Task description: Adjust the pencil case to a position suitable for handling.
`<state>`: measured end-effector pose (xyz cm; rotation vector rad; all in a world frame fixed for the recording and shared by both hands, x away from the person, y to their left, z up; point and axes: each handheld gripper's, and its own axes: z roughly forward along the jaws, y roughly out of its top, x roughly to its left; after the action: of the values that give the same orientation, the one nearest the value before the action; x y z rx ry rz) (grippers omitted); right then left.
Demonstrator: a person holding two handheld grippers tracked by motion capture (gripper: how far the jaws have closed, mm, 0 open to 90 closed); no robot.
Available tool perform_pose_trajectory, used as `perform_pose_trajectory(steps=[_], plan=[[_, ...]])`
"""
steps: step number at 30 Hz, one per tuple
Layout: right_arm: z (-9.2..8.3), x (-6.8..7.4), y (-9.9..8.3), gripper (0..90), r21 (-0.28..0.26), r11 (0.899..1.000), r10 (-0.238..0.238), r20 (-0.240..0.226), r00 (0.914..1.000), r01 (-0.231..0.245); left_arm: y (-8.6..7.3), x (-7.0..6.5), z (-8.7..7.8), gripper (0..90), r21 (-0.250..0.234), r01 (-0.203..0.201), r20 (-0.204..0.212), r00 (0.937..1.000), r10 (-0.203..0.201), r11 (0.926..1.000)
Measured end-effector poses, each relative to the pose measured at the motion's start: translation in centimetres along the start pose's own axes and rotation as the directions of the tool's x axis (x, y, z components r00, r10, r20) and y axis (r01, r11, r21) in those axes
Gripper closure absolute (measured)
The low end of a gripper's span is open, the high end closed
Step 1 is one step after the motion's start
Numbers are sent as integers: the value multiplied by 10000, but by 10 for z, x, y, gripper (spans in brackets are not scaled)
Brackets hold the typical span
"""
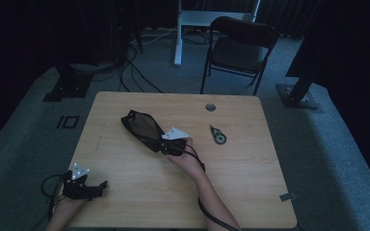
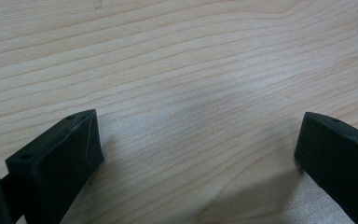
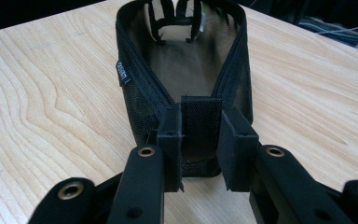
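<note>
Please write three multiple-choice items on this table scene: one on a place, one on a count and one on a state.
1. Where does the tape dispenser lie on the table?
A. To the right of the mesh pouch
B. Inside the mesh pouch
C. Beside the left gripper

2. How many chairs stand beyond the table?
A. None
B. One
C. Three

3. What state is the right gripper in?
A. Wide open over bare wood
B. Shut on the tape dispenser
C. Shut on the end of the mesh pouch

Answers:
1 A, since the high view shows the dispenser right of the pouch, apart from it.
2 B, since a single dark chair stands behind the table.
3 C, since the right gripper view shows both fingers pressed on the pouch's end tab.
</note>
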<state>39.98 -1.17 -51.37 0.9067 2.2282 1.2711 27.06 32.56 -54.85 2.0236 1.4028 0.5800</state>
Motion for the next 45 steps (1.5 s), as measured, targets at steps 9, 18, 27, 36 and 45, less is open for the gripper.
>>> perform_pose_trajectory(steps=[9, 18, 27, 36, 45], plan=[[-9, -4, -1, 725, 55, 10000, 58, 153, 9999, -59, 0, 0, 0, 8, 1, 3, -1, 10000, -3, 10000], [-25, -10, -13, 726, 124, 9996, 251, 235, 9994, -254, 0, 0, 0, 7, 0, 3, -1, 10000, -3, 10000], [-46, -23, -26, 726, 145, 9984, 529, 571, 9970, -539, 0, 0, 0, 8, -1, 2, -1, 10000, -2, 10000], [-68, -33, -39, 726, 129, 9973, 715, 837, 9939, -728, 0, 0, 0, 8, -1, 3, -1, 10000, -3, 10000], [-94, -43, -53, 726, 113, 9955, 925, 1214, 9883, -946, 0, 0, 0, 8, 0, 5, -1, 10000, -5, 10000]])
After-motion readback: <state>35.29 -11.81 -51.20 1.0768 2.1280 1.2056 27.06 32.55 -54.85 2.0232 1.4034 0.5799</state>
